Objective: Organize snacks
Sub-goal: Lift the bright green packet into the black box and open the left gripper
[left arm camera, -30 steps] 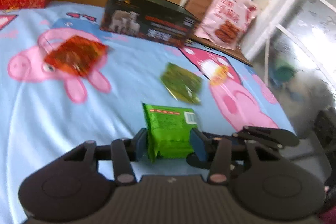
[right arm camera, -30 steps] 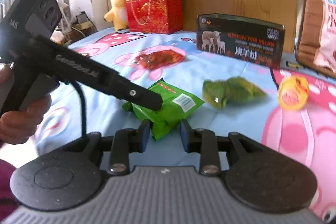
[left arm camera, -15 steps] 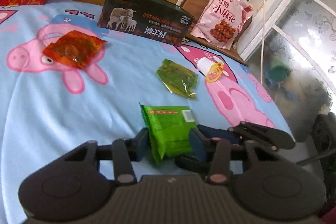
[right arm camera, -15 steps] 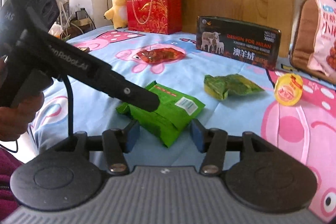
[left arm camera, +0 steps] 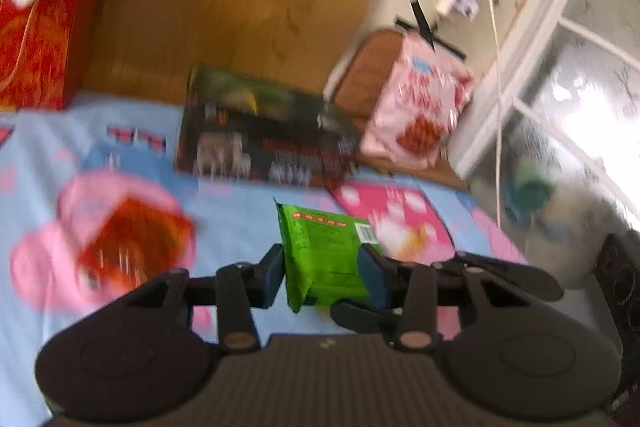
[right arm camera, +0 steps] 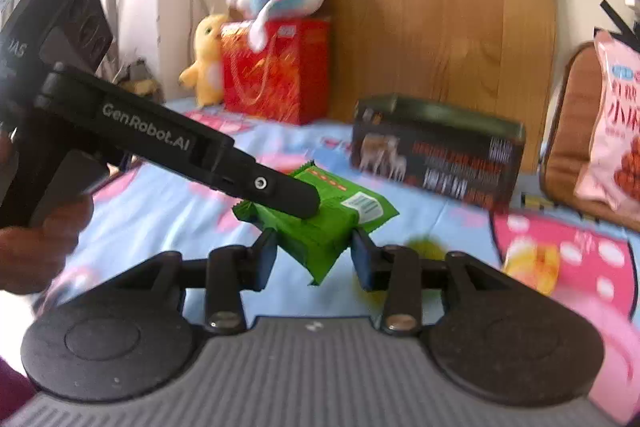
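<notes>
A bright green snack packet (left arm camera: 320, 251) hangs in the air above the blue cartoon bedsheet (left arm camera: 240, 219). My left gripper (left arm camera: 322, 267) is shut on its near end. In the right wrist view that gripper's finger (right arm camera: 280, 191) lies across the top of the same packet (right arm camera: 340, 219). My right gripper (right arm camera: 314, 255) straddles the packet's lower corner. Its jaws are closing, and both pads touch the packet's sides. A person's hand (right arm camera: 40, 251) holds the left gripper's handle. In the left wrist view, one of the right gripper's fingers (left arm camera: 500, 267) shows beside the packet.
On the sheet lie an orange-red packet (left arm camera: 128, 247) and a yellow round snack (right arm camera: 528, 263). A dark box (right arm camera: 436, 151) stands at the headboard, beside a pink snack bag (right arm camera: 616, 131) on a brown chair. A red gift bag (right arm camera: 276, 75) with plush toys is at the back left.
Both grippers have risen and the green packet has come up off the sheet with them. My right jaws widened, then narrowed again around the packet. The left grip has held.
</notes>
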`<state>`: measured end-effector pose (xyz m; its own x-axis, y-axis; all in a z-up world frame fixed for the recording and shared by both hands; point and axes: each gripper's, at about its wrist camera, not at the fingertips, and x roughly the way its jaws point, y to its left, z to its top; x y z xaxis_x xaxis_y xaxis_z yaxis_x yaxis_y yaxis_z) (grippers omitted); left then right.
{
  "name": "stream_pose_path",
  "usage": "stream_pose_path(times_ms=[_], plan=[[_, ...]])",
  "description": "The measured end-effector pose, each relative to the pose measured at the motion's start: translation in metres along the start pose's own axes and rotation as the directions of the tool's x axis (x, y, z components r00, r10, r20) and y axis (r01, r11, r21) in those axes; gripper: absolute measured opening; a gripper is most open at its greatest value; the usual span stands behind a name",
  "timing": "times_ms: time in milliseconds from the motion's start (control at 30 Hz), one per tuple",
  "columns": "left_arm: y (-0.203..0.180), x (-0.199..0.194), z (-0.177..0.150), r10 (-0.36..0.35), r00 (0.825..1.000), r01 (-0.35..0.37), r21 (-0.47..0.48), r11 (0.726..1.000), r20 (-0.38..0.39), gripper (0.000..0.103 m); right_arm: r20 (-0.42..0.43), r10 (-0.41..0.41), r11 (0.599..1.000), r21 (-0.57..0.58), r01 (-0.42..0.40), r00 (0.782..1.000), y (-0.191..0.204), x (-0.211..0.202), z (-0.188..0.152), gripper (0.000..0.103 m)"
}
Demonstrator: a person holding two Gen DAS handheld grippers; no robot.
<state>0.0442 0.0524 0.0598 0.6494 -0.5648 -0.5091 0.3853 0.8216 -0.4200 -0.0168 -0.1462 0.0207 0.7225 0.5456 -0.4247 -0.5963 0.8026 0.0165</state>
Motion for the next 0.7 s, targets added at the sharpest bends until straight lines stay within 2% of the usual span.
stream_pose_path(times_ms=[200, 333, 533, 633, 667, 700], plan=[[0.017, 0.035, 0.072, 0.021, 0.995, -0.02, -0.021, 1.0, 0.093, 0.04, 0.086, -0.027, 0.998, 0.05, 0.023, 0.996, -0.039, 0.041, 0.054, 0.043], [0.025, 0.071, 0.106, 0.088, 0.99, -0.085, -0.03, 0.996, 0.114, 0.04, 0.084, -0.049, 0.993, 0.108, 0.04, 0.995, -0.065, 0.078, 0.082, 0.043], [0.027, 0.117, 0.119, 0.174, 0.98, -0.172, -0.029, 0.985, 0.095, 0.042, 0.031, -0.103, 0.982, 0.165, 0.096, 0.994, -0.086, 0.118, 0.089, 0.044], [0.032, 0.135, 0.12, 0.194, 0.978, -0.191, -0.045, 0.981, 0.078, 0.044, -0.004, -0.146, 0.974, 0.176, 0.145, 0.989, -0.091, 0.129, 0.087, 0.049], [0.033, 0.138, 0.121, 0.197, 0.978, -0.194, -0.051, 0.98, 0.07, 0.044, -0.008, -0.169, 0.97, 0.176, 0.168, 0.986, -0.092, 0.129, 0.087, 0.057], [0.033, 0.138, 0.122, 0.208, 0.976, -0.203, -0.064, 0.977, 0.069, 0.044, -0.005, -0.184, 0.968, 0.175, 0.182, 0.983, -0.093, 0.127, 0.087, 0.058]])
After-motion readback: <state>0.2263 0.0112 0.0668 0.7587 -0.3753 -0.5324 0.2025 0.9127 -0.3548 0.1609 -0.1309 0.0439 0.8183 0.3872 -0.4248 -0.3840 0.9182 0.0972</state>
